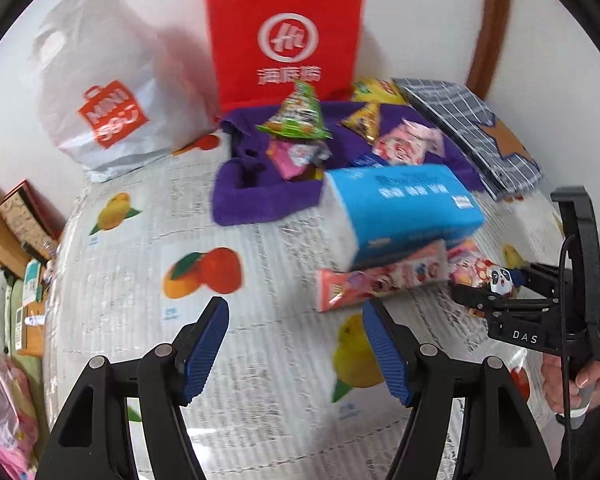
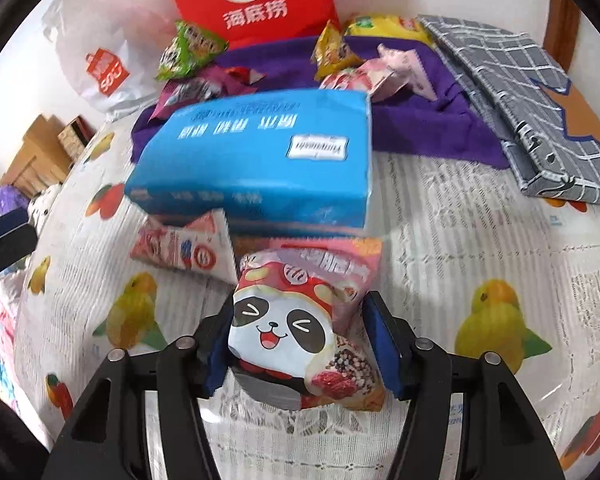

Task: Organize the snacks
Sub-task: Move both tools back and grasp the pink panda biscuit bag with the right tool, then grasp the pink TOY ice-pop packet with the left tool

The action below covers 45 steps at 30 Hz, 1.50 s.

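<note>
- pink wrapper [image 2: 188, 250] lies half hidden under the blue tissue pack [image 2: 256, 160].
- right gripper [image 2: 300, 344] jaws clamp the panda snack [image 2: 296, 328].
- left gripper [image 1: 296, 352] jaws stand wide, empty, above the table [image 1: 260, 272].

Red bag [image 1: 284, 36], white bag [image 1: 96, 92] (both upright), checked cloth [image 1: 472, 128].

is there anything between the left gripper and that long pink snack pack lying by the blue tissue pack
Nothing visible. The left gripper hangs with open, empty jaws over bare tablecloth, and the long pink snack pack lies just beyond its right finger, against the blue tissue pack. The right gripper, holding the panda snack, sits off to the side.
</note>
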Tool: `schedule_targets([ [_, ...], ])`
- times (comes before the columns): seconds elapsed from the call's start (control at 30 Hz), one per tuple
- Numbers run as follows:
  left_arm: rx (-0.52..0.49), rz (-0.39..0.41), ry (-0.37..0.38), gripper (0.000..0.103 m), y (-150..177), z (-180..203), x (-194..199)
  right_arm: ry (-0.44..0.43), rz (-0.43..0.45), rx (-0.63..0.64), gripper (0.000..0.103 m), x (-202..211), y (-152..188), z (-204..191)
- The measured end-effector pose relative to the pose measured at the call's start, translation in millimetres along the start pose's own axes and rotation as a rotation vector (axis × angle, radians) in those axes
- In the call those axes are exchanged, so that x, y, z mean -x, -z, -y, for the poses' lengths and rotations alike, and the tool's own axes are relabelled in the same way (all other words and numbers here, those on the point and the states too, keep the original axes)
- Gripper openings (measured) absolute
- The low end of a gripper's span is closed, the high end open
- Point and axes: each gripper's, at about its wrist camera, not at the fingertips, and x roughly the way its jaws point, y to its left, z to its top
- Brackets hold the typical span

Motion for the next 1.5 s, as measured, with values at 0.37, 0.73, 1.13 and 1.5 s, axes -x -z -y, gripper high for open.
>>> schedule_targets([
  [0.37, -0.16, -0.042, 0.004, 0.068, 1.3, 50.3, -44.3, -0.009, 0.081, 0.001, 0.056, 28.0, 22.9, 38.5],
  [0.73, -0.256, -0.044, 0.109, 0.068, -5.9, 64.6, -76.6, -0.072, 0.09, -0.045, 0.056, 33.0, 35.0, 64.3],
  [1.13, -0.28, -0.029, 0.208, 0.068, 12.9, 85.7, -50.0, -0.05, 0.108, -0.03, 0.056, 36.5, 39.4, 66.4],
  [1.5, -0.31, -0.105, 0.192, 0.052, 10.3, 102.1, -75.0, -0.025, 0.122, -0.069, 0.056, 49.8, 52.3, 83.9],
])
